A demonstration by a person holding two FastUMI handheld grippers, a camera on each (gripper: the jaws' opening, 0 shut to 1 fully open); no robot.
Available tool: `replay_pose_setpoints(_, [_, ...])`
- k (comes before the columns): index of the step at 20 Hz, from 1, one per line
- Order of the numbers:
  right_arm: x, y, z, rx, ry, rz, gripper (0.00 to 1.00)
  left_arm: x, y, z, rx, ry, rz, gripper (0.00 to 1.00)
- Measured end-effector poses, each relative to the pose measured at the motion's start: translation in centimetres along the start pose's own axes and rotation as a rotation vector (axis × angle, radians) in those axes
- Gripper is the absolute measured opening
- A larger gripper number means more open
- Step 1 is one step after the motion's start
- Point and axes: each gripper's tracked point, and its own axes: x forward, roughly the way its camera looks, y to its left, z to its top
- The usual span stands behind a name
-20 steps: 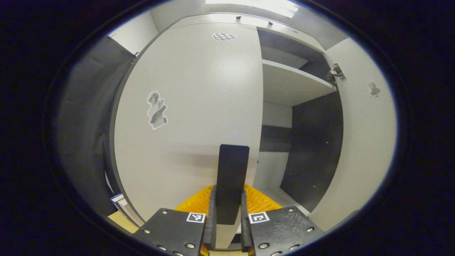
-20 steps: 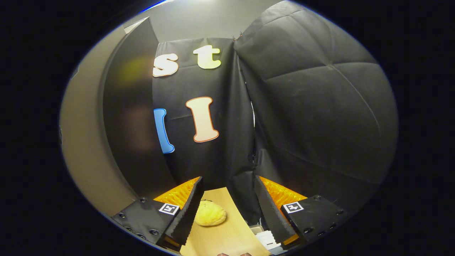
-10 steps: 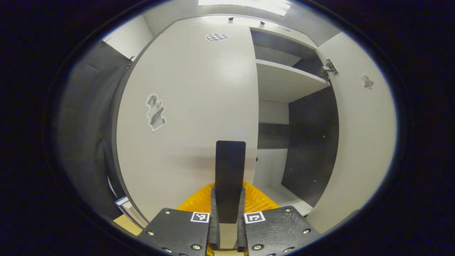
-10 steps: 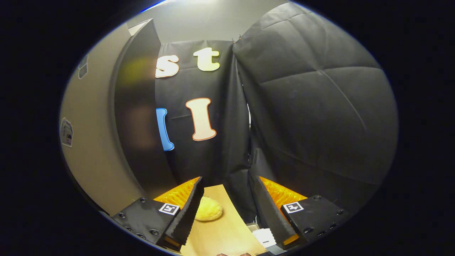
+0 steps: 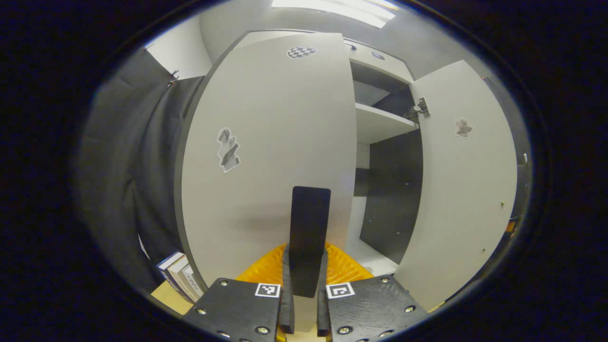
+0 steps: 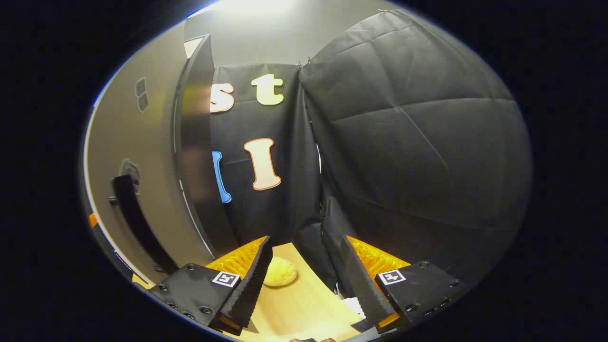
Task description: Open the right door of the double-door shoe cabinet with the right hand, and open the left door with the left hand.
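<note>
Left gripper view, door: the pale grey flat left door [image 5: 270,156] of the shoe cabinet fills the middle, with its dark upright bar handle [image 5: 309,228] near its free edge.
Left gripper view, jaws: the left gripper [image 5: 302,304] has its jaws pinching that handle from both sides, a hold that suits pulling the door outward.
Left gripper view, pose: it points level and straight at the handle.
Left gripper view, right door: the matching pale right door [image 5: 463,190] stands swung wide, baring a white shelf [image 5: 380,126] and the dark interior.
Left gripper view, desk edge: several upright books [image 5: 178,275] sit at lower left.

Right gripper view, jaws: the right gripper [image 6: 306,280] has its jaws spread, holding nothing.
Right gripper view, pose: it points away from the cabinet toward the booth cloth, apparently parked clear.
Right gripper view, door: the right door, with a dark handle [image 6: 137,223], shows at far left.
Right gripper view, desk: a yellow rounded lump [image 6: 280,274] lies on the light wooden desk [image 6: 299,308].
</note>
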Motion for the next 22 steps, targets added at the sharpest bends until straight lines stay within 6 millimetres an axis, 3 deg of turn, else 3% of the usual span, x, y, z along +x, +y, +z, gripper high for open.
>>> replay_pose_setpoints(1, [-1.5, 0.1, -0.4, 0.005, 0.0, -0.01, 0.83, -0.6, 0.0, 0.1, -0.008, 0.0, -0.016, 0.21])
replay_pose_setpoints(2, [-2.9, 0.1, -0.8, 0.005, 0.001, -0.021, 0.9, -1.3, 0.0, 0.1, -0.016, -0.004, -0.03, 0.2])
replay_pose_setpoints(4, [-5.6, -0.2, -1.6, -0.009, 0.0, -0.046, 0.87, -2.2, 0.3, 0.3, -0.033, -0.021, -0.05, 0.2])
replay_pose_setpoints(5, [-6.8, -0.3, -1.8, -0.016, -0.002, -0.056, 0.9, -2.6, 0.5, 0.2, -0.041, -0.029, -0.055, 0.2])
replay_pose_setpoints(8, [-9.5, -0.4, -2.4, -0.015, -0.012, -0.081, 0.9, -3.2, 1.2, 0.1, -0.06, -0.051, -0.061, 0.2])
replay_pose_setpoints(9, [-10.2, -0.2, -2.6, -0.007, -0.011, -0.079, 0.83, -3.4, 1.4, 0.1, -0.064, -0.051, -0.063, 0.2])
replay_pose_setpoints(10, [-11.0, 0.1, -2.9, 0.0, -0.011, -0.074, 0.9, -3.8, 1.7, 0.1, -0.066, -0.051, -0.065, 0.2])
replay_pose_setpoints(13, [-12.6, 0.5, -3.4, 0.002, -0.016, -0.075, 0.9, -5.2, 2.3, 0.5, -0.07, -0.051, -0.076, 0.18])
replay_pose_setpoints(22, [-14.8, 2.5, -5.5, -0.01, 0.01, -0.035, 0.9, -7.7, 5.4, 0.6, -0.055, -0.046, -0.027, 0.18])
